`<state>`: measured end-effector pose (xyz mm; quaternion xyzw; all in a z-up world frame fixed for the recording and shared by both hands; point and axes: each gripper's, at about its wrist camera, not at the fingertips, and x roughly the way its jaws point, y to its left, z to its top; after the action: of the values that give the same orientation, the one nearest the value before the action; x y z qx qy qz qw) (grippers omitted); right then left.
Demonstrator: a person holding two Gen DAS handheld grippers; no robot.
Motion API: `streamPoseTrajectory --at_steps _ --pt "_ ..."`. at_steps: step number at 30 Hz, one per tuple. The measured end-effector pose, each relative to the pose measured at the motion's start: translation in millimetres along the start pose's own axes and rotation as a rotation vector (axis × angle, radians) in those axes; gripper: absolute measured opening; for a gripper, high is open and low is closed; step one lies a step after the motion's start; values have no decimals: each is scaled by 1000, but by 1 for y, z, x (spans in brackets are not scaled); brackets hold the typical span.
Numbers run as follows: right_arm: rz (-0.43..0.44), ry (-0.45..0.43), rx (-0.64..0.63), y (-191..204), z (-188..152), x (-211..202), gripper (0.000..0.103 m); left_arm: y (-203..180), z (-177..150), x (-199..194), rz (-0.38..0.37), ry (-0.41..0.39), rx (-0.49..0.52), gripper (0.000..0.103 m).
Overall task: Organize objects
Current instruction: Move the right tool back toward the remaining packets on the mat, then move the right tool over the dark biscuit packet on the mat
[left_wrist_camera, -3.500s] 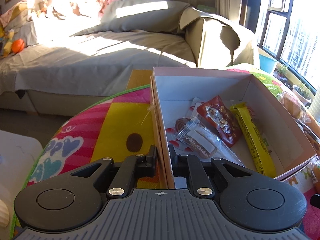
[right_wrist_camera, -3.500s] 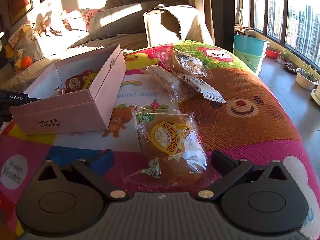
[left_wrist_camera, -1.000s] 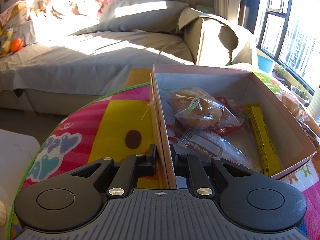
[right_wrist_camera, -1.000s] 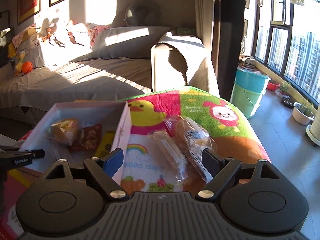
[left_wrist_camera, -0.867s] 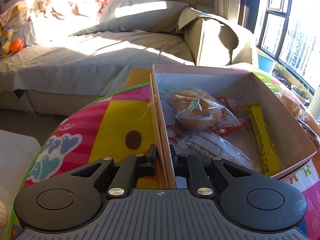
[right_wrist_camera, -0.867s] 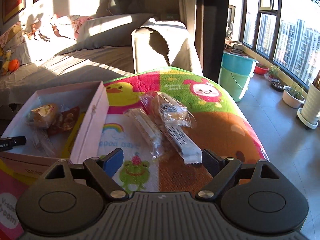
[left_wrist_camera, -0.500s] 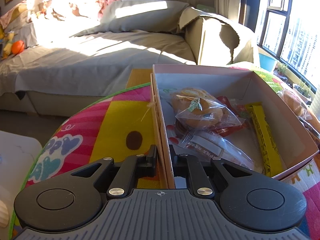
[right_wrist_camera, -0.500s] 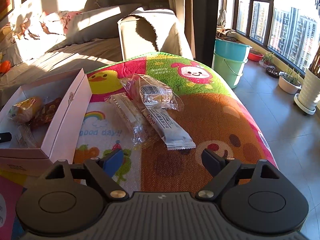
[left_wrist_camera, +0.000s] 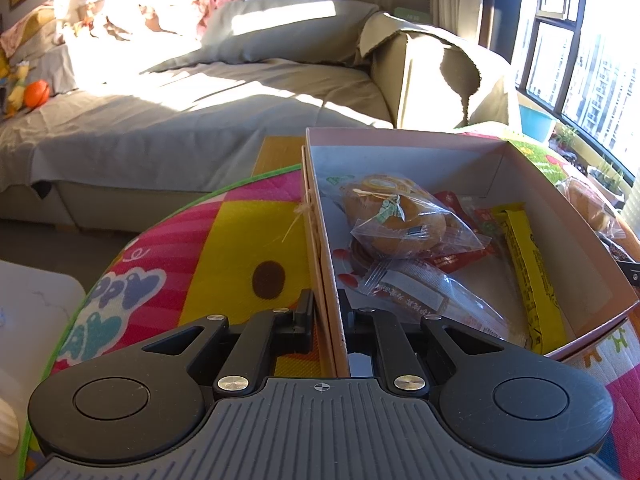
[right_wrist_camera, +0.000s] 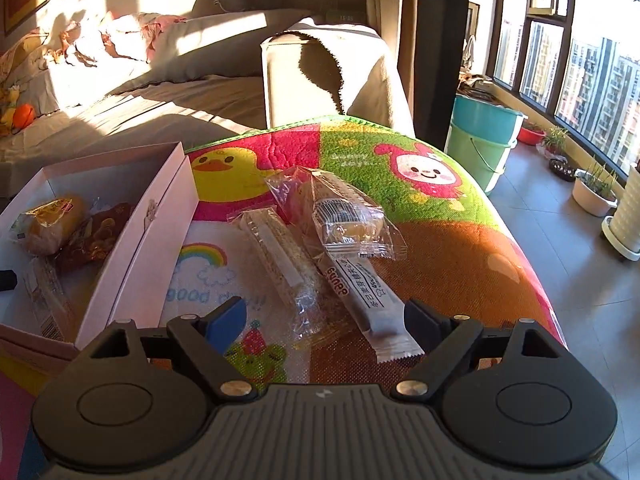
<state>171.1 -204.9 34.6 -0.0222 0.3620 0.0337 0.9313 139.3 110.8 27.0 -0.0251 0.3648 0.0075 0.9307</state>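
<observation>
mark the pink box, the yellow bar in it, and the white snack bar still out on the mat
pink box (left_wrist_camera: 404, 140): left wrist view, far wall's top rim.
yellow bar (left_wrist_camera: 528, 268): left wrist view, middle of the wrapper.
white snack bar (right_wrist_camera: 368, 292): right wrist view, printed middle of the wrapper.

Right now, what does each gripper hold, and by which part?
Left gripper: pink box, clamped by its near side wall. Right gripper: nothing.

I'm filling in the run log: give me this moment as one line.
left gripper: jaws shut on box wall | right gripper: jaws open, empty, over snack packets on mat | in box: bun
</observation>
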Motion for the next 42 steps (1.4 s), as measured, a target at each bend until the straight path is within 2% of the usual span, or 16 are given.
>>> streamPoseTrajectory --at_steps 3,6,7,8,9,11,13,17,22,27,28,29,31,36,39,42 --pt "8 3 -40 4 11 16 87 1 0 0 0 1 -1 12" --pt "26 28 17 -5 23 32 87 2 -1 -1 -1 3 -1 12" --pt "40 41 40 -9 26 36 84 2 -1 -1 -1 3 -1 12" --pt "60 61 66 -13 27 40 73 2 -2 -1 -1 3 -1 12" --pt "75 71 74 -14 28 39 70 2 -2 -1 -1 3 -1 12" --pt "101 76 68 -14 25 33 53 3 -2 -1 -3 4 -3 12" --pt "108 81 59 -13 20 25 44 4 -3 -1 -3 4 -6 12" --pt "109 76 66 -16 8 4 30 5 -3 -1 -6 4 -7 12" --pt "147 103 67 -20 -8 -25 25 5 -3 -2 -9 4 -9 12" --pt "268 125 13 -17 -18 -55 31 5 -3 -2 -9 4 -9 12" --pt "274 111 8 -17 -16 -58 40 5 -3 -2 -9 4 -9 12" --pt "258 75 2 -16 -11 -63 55 5 -3 -2 -9 4 -9 12" --pt "212 1 1 -20 1 -66 72 5 -3 -2 -9 4 -9 12" --pt "122 -61 75 -36 45 -25 76 4 -1 -1 -3 8 -8 12" --pt "103 -27 156 -46 63 15 76 4 0 -1 -2 14 -7 12" --pt "106 19 237 -56 70 52 83 3 1 -1 0 20 -6 12"
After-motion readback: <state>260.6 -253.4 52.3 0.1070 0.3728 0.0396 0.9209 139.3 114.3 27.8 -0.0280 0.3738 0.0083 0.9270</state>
